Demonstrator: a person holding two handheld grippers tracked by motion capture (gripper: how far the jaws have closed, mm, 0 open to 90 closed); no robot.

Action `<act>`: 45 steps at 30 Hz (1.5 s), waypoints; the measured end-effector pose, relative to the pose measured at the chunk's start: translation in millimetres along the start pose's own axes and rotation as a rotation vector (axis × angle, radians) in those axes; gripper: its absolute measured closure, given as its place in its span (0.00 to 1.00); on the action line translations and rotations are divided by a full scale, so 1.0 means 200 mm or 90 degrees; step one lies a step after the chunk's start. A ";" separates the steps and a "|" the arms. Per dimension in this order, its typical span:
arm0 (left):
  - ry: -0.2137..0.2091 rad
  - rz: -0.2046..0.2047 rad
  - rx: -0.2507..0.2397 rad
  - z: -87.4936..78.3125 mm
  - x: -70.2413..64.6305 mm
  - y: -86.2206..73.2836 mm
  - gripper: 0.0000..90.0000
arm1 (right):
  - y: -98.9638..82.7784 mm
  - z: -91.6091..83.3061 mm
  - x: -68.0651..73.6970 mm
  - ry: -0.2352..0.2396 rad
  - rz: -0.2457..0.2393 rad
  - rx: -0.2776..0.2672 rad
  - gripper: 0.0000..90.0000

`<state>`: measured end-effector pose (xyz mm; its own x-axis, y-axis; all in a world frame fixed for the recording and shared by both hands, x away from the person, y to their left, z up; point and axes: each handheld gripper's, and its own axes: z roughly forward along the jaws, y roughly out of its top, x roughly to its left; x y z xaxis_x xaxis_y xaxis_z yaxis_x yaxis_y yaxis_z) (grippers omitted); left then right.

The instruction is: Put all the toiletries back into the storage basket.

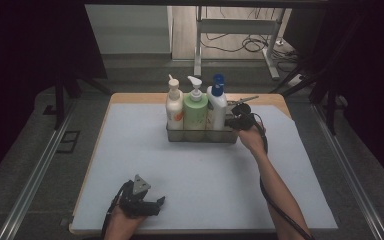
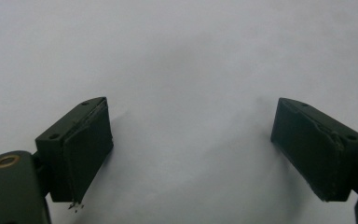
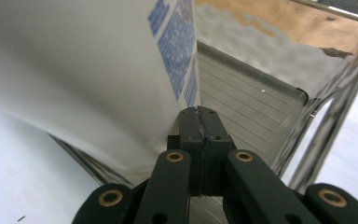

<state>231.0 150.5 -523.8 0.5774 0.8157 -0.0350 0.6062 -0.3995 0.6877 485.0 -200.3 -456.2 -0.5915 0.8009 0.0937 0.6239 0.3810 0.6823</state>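
Note:
Three pump bottles stand upright in a metal wire basket (image 1: 202, 136) at the back of the table: a white one with an orange label (image 1: 174, 107), a green one (image 1: 195, 111) and a white one with a blue cap (image 1: 216, 107). My right gripper (image 1: 234, 120) sits at the basket's right end, beside the blue-capped bottle. In the right gripper view its jaws (image 3: 199, 111) are shut on each other with nothing between them, tips close against the white bottle (image 3: 88, 70) inside the basket (image 3: 335, 93). My left gripper (image 1: 158, 203) rests open near the table's front left, with nothing between its fingers (image 2: 191, 140).
A pale grey mat (image 1: 200, 175) covers the wooden table. Dark curtains flank both sides, and metal rails run along the floor. A desk frame with cables (image 1: 240, 35) stands beyond the far edge.

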 end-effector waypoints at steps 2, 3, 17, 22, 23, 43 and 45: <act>0.000 0.000 0.000 0.00 0.00 0.00 0.13 | 0.00 0.00 0.01 0.000 -0.001 0.001 0.99; 0.000 0.000 0.000 0.00 0.00 0.00 0.13 | 0.00 0.00 0.01 -0.001 -0.004 0.001 0.99; -0.001 -0.001 0.000 0.00 0.00 0.00 0.13 | 0.01 0.00 0.03 -0.005 -0.005 0.007 1.00; -0.001 -0.001 0.000 0.00 0.00 0.00 0.13 | 0.01 0.00 0.04 -0.003 -0.007 0.011 1.00; -0.001 -0.001 0.001 0.00 0.00 0.00 0.13 | 0.01 0.00 0.05 -0.003 -0.009 0.011 1.00; -0.001 0.000 0.000 0.00 0.00 0.00 0.13 | 0.00 -0.02 0.07 -0.011 -0.022 0.015 0.93; -0.001 0.000 0.000 0.00 0.00 0.00 0.13 | 0.00 -0.03 0.06 -0.010 -0.016 0.012 0.92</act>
<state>231.3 150.6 -523.8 0.5779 0.8153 -0.0357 0.6064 -0.3998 0.6874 475.5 -192.8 -451.0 -0.5989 0.7981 0.0657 0.6192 0.4095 0.6700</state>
